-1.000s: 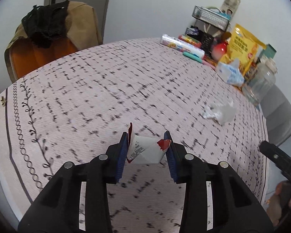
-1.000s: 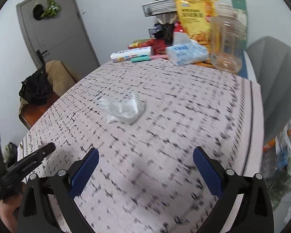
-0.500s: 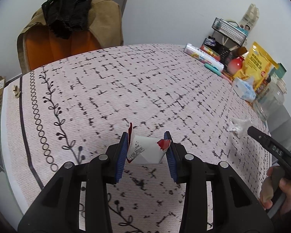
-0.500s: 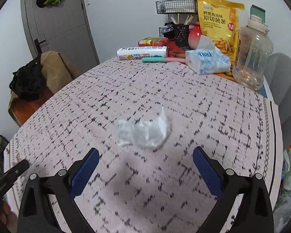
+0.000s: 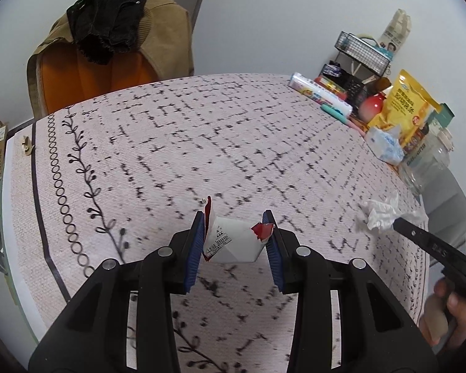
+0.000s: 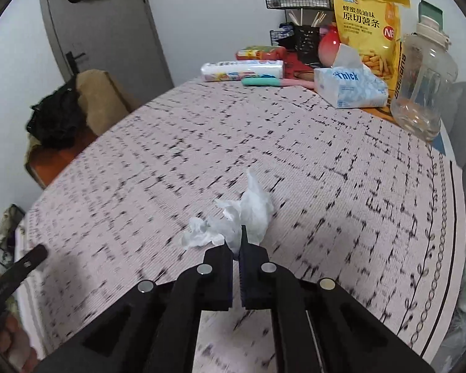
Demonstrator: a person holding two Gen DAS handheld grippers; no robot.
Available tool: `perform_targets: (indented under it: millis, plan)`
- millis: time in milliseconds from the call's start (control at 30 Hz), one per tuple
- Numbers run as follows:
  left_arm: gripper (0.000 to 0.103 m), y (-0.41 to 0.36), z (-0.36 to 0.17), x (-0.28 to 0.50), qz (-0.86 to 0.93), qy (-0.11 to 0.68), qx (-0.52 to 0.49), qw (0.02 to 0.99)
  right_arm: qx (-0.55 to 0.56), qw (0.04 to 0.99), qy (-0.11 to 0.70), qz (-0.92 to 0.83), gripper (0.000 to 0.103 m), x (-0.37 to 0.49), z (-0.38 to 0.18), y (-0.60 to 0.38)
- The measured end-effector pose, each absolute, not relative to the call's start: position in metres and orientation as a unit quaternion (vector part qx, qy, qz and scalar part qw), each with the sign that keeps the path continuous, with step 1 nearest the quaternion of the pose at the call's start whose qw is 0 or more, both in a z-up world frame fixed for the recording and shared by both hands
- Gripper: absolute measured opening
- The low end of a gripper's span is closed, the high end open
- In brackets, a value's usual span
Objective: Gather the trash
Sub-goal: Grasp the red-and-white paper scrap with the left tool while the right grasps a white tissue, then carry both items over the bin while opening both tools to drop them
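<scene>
Pinching down just now, the right gripper is clamping the crumpled tissue at the near right of the table, while the left gripper is squeezing a torn wrapper. Both scraps are looking ready for binning.

Both wrist fisheyes sit close above the tablecloth, angled down along their fingers. Left faces the orange chair and far clutter; right faces the door. Shared: crumpled tissue, yellow snack bag, table centre
</scene>
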State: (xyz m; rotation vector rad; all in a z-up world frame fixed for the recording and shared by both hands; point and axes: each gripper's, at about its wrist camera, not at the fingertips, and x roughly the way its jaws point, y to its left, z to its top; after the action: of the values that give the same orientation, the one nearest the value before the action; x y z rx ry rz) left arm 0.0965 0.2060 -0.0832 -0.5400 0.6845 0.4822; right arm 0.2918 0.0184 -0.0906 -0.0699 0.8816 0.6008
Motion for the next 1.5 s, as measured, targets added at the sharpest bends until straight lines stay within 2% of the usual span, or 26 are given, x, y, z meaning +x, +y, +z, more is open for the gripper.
perform_targets:
  millis: [267,733,1100,1500]
  plan:
    - [0.037,0.165,-0.069,0.109,0.199,0.324,-0.244,0.892,0.003,0.861,0.398,0.318,0.004,0.244,-0.064,-0.023]
    - [0.037,0.055,-0.04,0.146,0.095,0.326,-0.184,0.922,0.065,0.893,0.366,0.255,0.004,0.213,-0.039,-0.15]
    - [0.037,-0.034,-0.026,0.178,0.019,0.333,-0.146,0.931,0.103,0.907,0.365,0.185,0.004,0.208,-0.049,-0.243]
    - [0.037,-0.117,-0.036,0.209,-0.054,0.363,-0.107,0.924,0.146,0.91,0.373,0.106,0.004,0.204,-0.076,-0.331]
